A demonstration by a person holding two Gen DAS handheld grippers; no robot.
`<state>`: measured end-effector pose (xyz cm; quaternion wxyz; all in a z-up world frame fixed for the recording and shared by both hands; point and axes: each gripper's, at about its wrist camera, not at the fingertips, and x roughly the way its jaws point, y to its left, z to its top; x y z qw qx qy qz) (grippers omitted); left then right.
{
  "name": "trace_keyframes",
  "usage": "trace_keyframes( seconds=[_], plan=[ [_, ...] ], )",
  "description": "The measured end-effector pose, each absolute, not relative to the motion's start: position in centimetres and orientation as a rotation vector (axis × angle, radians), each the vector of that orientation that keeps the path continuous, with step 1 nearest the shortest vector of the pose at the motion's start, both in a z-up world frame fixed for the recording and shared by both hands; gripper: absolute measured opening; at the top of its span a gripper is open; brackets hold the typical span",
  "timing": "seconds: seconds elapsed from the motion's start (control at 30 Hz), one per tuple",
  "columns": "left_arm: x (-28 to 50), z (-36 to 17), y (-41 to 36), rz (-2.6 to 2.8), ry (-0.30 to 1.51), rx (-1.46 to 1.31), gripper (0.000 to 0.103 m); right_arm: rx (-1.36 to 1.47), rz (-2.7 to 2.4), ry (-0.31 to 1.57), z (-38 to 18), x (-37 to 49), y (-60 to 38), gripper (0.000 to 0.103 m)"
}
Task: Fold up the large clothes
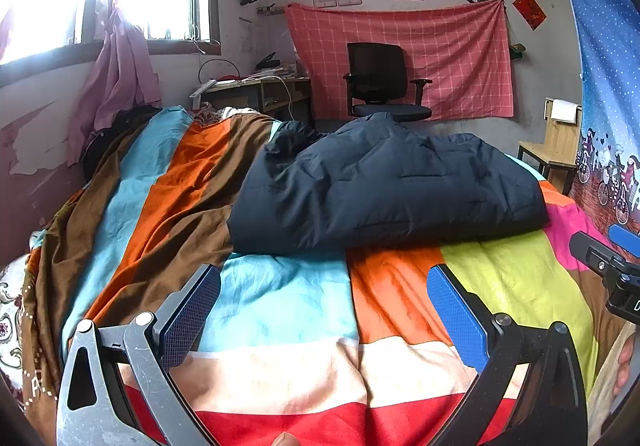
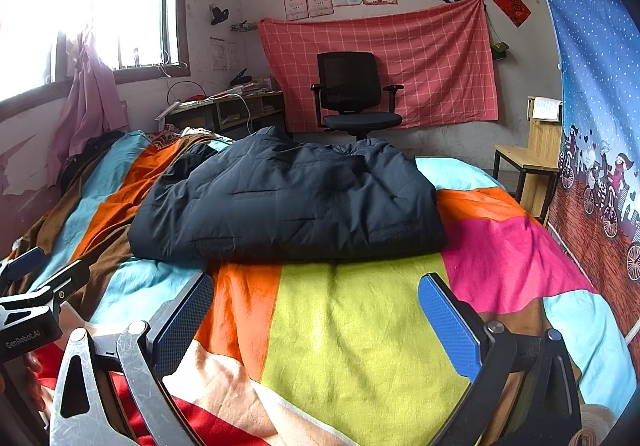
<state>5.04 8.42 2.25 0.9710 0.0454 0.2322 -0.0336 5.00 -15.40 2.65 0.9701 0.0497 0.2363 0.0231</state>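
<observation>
2 handheld grippers hover low over a bed (image 1: 280, 310), side by side, both aimed at a dark navy padded jacket (image 1: 384, 186) lying in a bundled, partly folded heap across the striped bedspread. The left gripper (image 1: 324, 310) has its jaws spread wide and holds nothing; the right gripper (image 2: 316, 318) is the same, jaws wide apart and empty. Neither touches the jacket, which sits ahead of both, near but apart. The wide spread probably readies each for a pinch on the thick near edge. The jacket lies across the middle of the bed, likely because the flat spread gives room to fold. An office chair (image 2: 352, 94) stands beyond the bed against a pink checked wall cloth (image 2: 432, 58).
</observation>
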Motion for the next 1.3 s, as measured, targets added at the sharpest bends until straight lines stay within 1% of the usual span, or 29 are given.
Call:
trace_keyframes(
  seconds=[1.3],
  plan=[
    [5.02,2.51,8.12,-0.072,0.466,0.088,0.101,0.101,0.047,0.476,2.6,5.0,-15.36,0.103]
  ],
)
